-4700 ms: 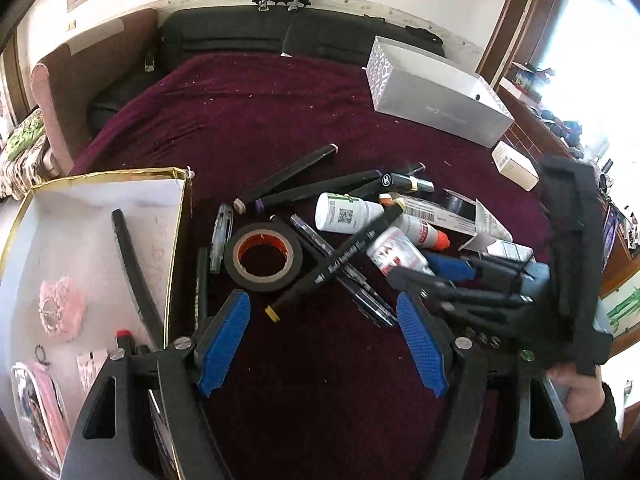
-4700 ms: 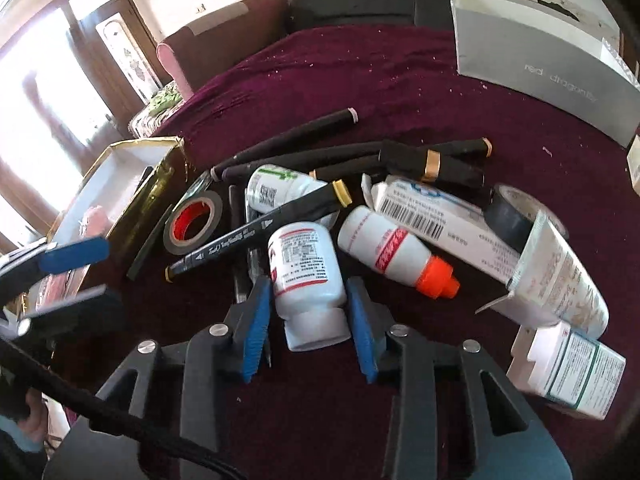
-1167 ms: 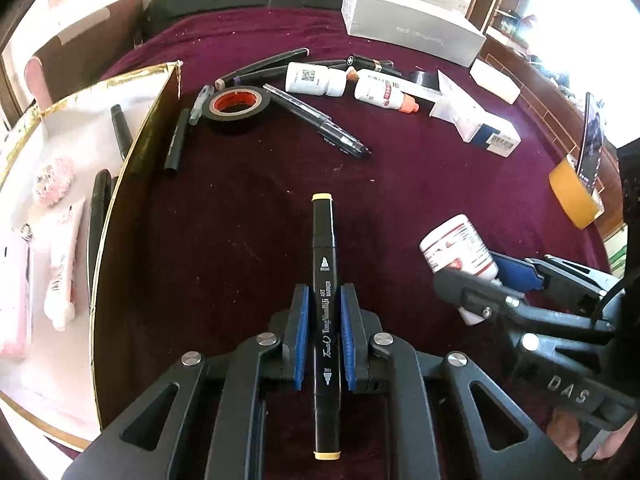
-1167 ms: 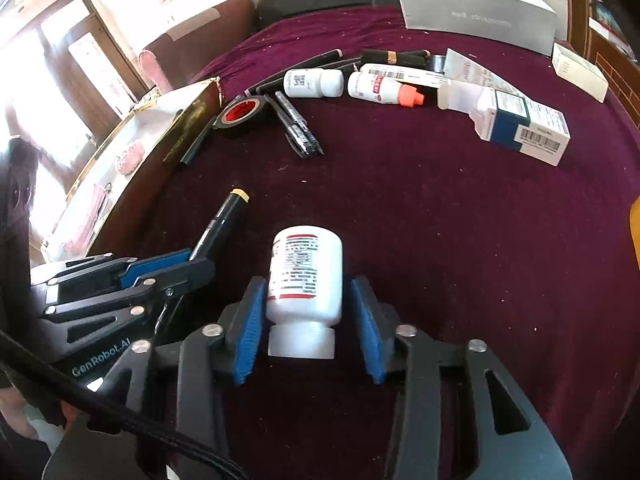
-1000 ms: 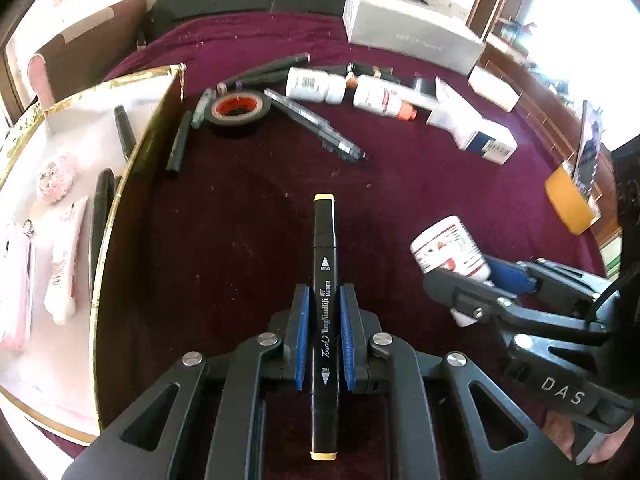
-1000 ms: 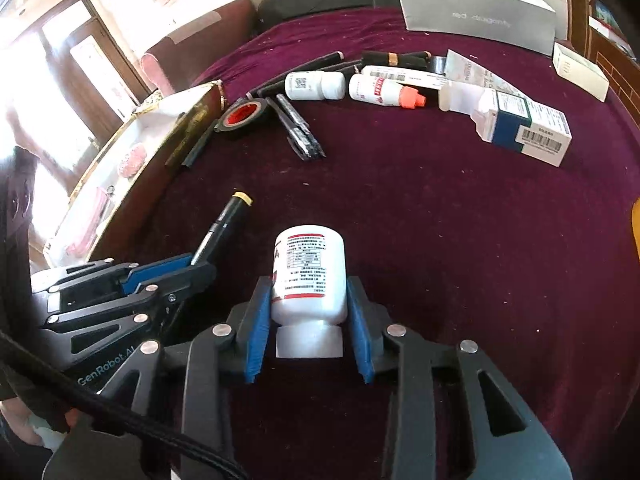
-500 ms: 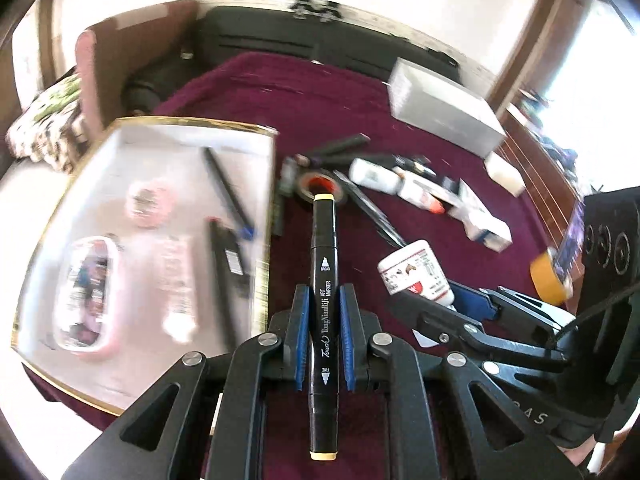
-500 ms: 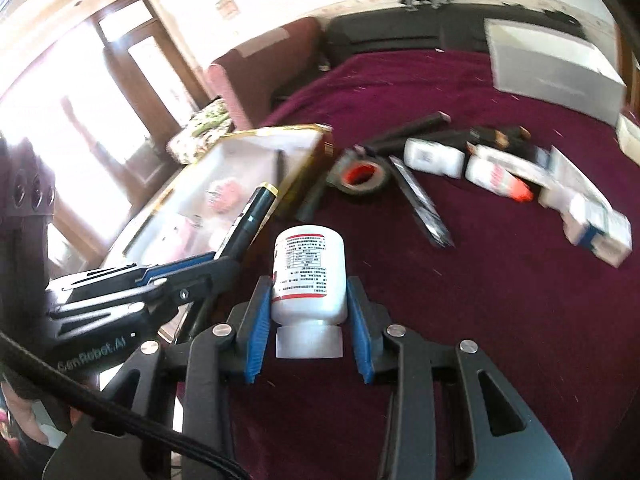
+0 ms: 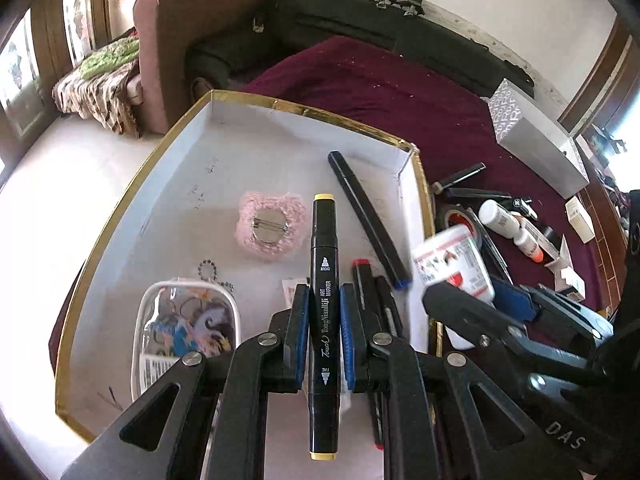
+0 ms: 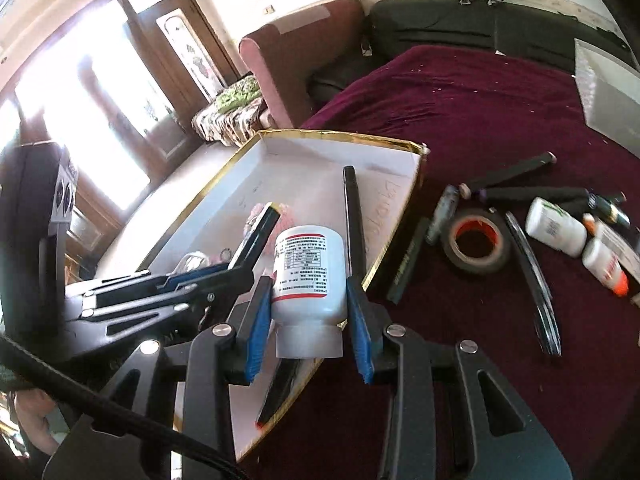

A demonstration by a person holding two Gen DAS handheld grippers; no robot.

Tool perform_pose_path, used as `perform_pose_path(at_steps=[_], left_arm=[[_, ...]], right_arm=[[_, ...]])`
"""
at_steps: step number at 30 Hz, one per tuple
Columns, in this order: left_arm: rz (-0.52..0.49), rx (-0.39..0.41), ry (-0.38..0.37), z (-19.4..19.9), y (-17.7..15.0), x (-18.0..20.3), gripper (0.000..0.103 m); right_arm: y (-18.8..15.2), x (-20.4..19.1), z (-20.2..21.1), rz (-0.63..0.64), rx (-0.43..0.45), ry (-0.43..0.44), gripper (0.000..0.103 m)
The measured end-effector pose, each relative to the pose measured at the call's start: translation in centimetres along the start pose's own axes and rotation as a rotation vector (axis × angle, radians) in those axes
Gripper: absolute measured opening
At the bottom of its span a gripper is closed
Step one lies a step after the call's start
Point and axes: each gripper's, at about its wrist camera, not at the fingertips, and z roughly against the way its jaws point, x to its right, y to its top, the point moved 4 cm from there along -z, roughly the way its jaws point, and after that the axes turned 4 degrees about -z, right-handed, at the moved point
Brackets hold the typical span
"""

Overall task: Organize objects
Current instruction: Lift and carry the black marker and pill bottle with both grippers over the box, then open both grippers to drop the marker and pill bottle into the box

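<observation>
My left gripper (image 9: 324,332) is shut on a black art marker (image 9: 324,280) with yellow end caps and holds it above the white, gold-rimmed box (image 9: 224,152). My right gripper (image 10: 308,304) is shut on a white pill bottle (image 10: 308,268) with a red-banded label, held over the box's right rim (image 10: 400,236). The bottle also shows in the left wrist view (image 9: 452,264), and the left gripper with the marker shows in the right wrist view (image 10: 208,276). The box holds black pens (image 9: 368,216), a pink fuzzy brooch (image 9: 266,224) and a clear pouch (image 9: 188,328).
On the maroon cloth (image 10: 480,112) right of the box lie a black tape roll (image 10: 476,246), several dark pens (image 10: 520,192), two white bottles (image 10: 556,228) and cartons. A grey box (image 9: 532,140) stands at the back. A sofa and armchair (image 10: 304,56) lie beyond.
Both grippers have swung left from over the cloth to over the box, still gripping the marker and the bottle. The box now fills the left wrist view.
</observation>
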Motion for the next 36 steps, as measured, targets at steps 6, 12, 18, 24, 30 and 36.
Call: perform_pose_path(at_steps=[6,12,18,24,30,36], left_arm=[[0.009,-0.024,0.034,-1.6,-0.2,-1.1,0.012],[0.020,-0.034,0.040,-2.3,-0.4,-2.0,0.012],[0.011,-0.025,0.058,-2.4,-0.4,-2.3,0.012],[0.007,-0.007,0.054,-2.4,-0.3,-2.5,0.012],[0.052,0.027,0.021,-1.3,-0.4,-3.2,0.022],[0.043,0.133,0.025,2.3,-0.8,-2.0,0.049]], right_arm=[[1.6,0.2,-3.2,0.008,-0.042,-0.009,0.034],[1.9,0.4,-5.3,0.012,-0.073,-0.024,0.034],[1.9,0.2,-6.3,0.022,-0.086,-0.050,0.034],[1.9,0.3,-6.2,0.039,-0.079,-0.086,0.034],[1.7,0.1,-6.0,0.051,-0.080,-0.116,0.037],[1.5,0.7,-1.9,0.013,0.013,-0.099,0.059]])
